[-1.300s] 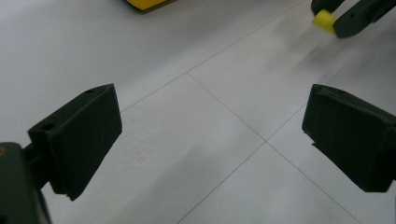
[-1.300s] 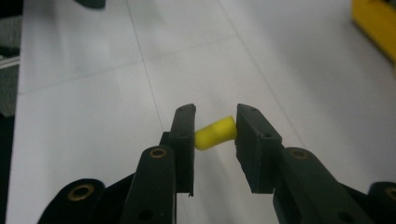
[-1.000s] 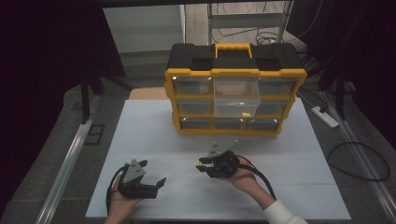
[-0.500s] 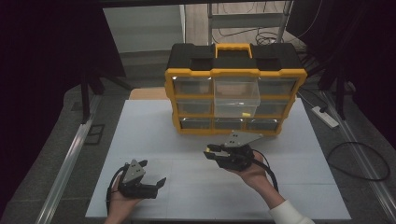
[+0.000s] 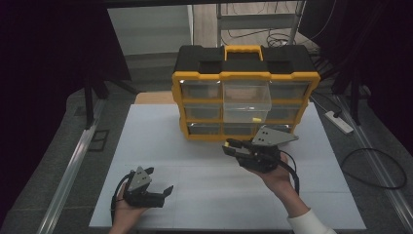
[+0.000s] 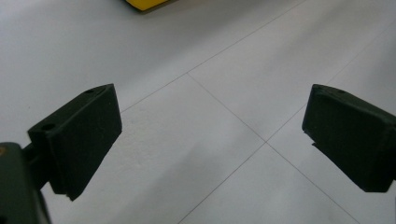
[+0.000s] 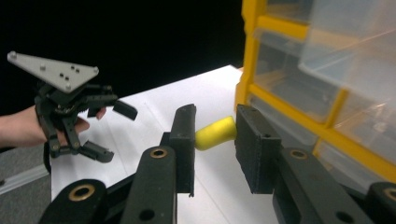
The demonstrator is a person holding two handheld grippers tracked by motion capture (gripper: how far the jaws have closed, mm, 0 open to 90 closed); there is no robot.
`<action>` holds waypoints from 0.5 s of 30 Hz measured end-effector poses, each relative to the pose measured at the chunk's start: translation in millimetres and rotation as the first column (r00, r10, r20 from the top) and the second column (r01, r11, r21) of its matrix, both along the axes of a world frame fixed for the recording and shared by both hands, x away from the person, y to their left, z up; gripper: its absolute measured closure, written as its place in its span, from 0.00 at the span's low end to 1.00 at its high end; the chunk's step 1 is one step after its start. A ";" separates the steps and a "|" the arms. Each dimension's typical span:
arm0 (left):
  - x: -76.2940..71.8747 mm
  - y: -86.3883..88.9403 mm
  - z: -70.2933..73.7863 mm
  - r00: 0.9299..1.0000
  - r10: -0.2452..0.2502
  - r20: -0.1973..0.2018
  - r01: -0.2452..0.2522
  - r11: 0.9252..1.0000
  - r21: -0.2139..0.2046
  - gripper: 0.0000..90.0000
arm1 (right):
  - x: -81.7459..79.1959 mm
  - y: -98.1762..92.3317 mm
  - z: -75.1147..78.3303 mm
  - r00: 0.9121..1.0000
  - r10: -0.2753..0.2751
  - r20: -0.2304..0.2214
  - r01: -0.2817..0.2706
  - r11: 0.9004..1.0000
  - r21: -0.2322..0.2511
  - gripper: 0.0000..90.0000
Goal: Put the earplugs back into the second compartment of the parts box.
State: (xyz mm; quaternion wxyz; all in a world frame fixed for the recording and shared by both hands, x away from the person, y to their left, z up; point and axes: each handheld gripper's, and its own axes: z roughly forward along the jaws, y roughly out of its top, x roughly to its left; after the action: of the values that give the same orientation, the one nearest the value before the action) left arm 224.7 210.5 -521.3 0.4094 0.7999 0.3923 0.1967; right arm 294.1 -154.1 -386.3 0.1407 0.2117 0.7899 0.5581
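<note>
My right gripper (image 5: 230,146) is held above the table just in front of the organizer (image 5: 199,77), jaws pointing left. In the right gripper view its pads (image 7: 184,135) are shut on a small yellow cylinder (image 7: 215,132), which sticks out past the jaw tips. The organizer is yellow and black with clear drawers. Its middle drawer (image 5: 246,100) is pulled out and has a small yellow bit (image 5: 253,118) inside. My left gripper (image 5: 158,179) rests low at the table's near left with its jaws wide open and nothing between them (image 6: 212,135). It also appears as the left gripper (image 7: 114,133) in the right gripper view.
The white table top (image 5: 195,161) runs from the organizer to the near edge. A power strip (image 5: 339,122) and a looped cable (image 5: 372,168) lie on the floor at the right. Metal rails (image 5: 73,161) run along both sides.
My right gripper has risen from the table and moved right and toward the organizer, still shut on the yellow cylinder. The left gripper has stayed in place.
</note>
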 end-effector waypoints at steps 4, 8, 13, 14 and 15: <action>0.1 -0.4 0.2 1.000 0.000 0.002 0.000 1.000 0.001 0.05 | -1.9 -6.9 10.7 1.000 -0.013 0.017 0.012 1.000 0.027 0.77; -0.1 -0.1 0.6 1.000 0.002 0.002 -0.002 1.000 0.003 0.05 | -3.6 -14.5 24.8 0.999 -0.032 0.041 0.030 0.998 0.057 0.77; -0.6 0.1 0.7 1.000 0.003 0.004 -0.003 1.000 0.003 0.05 | -4.4 -22.9 41.9 0.996 -0.053 0.067 0.047 0.995 0.088 0.77; -0.7 0.1 0.7 1.000 0.004 0.004 -0.004 1.000 0.002 0.05 | -3.7 -23.8 45.0 0.996 -0.058 0.069 0.052 0.994 0.092 0.77; -0.8 0.1 0.9 1.000 0.003 0.005 -0.003 1.000 0.004 0.05 | -3.1 -24.6 48.2 0.996 -0.059 0.071 0.052 0.994 0.095 0.77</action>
State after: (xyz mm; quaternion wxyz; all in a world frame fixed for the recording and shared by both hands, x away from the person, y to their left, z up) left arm 223.9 210.6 -520.4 0.4086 0.7995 0.3923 0.2000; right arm 291.0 -178.6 -338.1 0.1752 0.2191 0.7510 0.5978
